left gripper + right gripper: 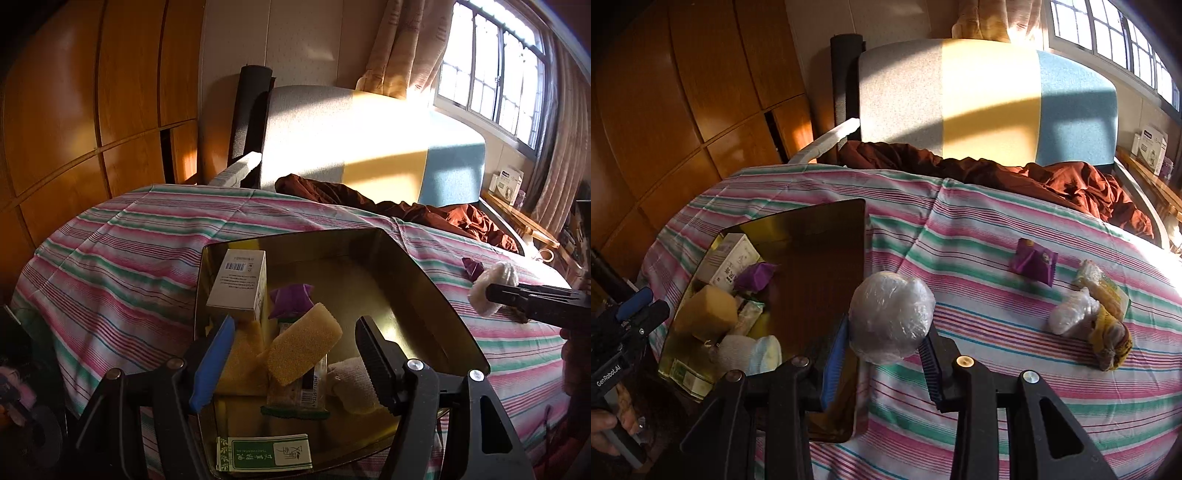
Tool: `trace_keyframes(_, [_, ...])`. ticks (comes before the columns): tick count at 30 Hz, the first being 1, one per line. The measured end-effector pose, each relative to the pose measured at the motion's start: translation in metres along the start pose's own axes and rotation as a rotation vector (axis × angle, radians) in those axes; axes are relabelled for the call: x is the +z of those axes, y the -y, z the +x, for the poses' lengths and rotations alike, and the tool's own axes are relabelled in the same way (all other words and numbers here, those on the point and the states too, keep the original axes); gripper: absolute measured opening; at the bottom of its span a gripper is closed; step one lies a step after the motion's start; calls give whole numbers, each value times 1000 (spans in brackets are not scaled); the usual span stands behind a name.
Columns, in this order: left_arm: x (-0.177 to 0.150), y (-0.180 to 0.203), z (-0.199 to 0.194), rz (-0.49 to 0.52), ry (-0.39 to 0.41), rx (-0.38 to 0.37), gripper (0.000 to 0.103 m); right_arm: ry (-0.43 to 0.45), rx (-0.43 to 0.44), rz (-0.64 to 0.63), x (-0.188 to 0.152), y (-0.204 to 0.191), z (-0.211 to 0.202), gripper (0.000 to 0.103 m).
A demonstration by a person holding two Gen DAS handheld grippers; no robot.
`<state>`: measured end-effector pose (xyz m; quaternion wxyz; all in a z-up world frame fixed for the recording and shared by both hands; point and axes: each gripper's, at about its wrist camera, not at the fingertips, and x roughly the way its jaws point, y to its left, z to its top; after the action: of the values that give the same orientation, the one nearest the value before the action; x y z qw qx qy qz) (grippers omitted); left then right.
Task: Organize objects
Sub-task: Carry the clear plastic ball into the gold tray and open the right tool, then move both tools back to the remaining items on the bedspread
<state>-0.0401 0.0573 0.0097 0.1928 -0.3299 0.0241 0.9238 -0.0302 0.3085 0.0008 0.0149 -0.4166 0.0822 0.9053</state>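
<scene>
Right claw point(884, 347) is pinching a white ball wrapped in plastic point(891, 316), above the striped cloth point(997, 369) beside the metal tin point(827, 236) at nine o'clock. Left claw point(291, 354) is spread above the tin, holding nothing; a yellow sponge point(303, 343) lies inside.

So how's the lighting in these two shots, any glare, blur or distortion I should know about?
Left wrist view: the barred window is blown out, low sun streaks the grey, yellow and blue headboard, and the fisheye bows the orange wooden wardrobe. Right wrist view: the same sun band crosses the headboard, the shiny gold metal tin mirrors its contents, and the corners vignette dark.
</scene>
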Motion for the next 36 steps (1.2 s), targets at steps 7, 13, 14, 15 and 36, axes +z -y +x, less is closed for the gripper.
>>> trace_keyframes(7, [-8,-12,-6,-23,-6,8,69,-65,78,-38,12,-51,34,41])
trace_keyframes(13, [-11,-18,-7,-38,-6,8,69,-92,129,-51,14,-73,45,53])
trace_keyframes(14, [-12,-20,-7,-43,-7,6,69,-91,129,-52,14,-74,44,53])
trace_keyframes(15, [-12,-22,-8,-48,-6,7,69,-91,124,-54,12,-74,44,53])
trace_keyframes(36, [-11,-1,-18,0,11,3,77,-76,-108,-44,-25,9,4,67])
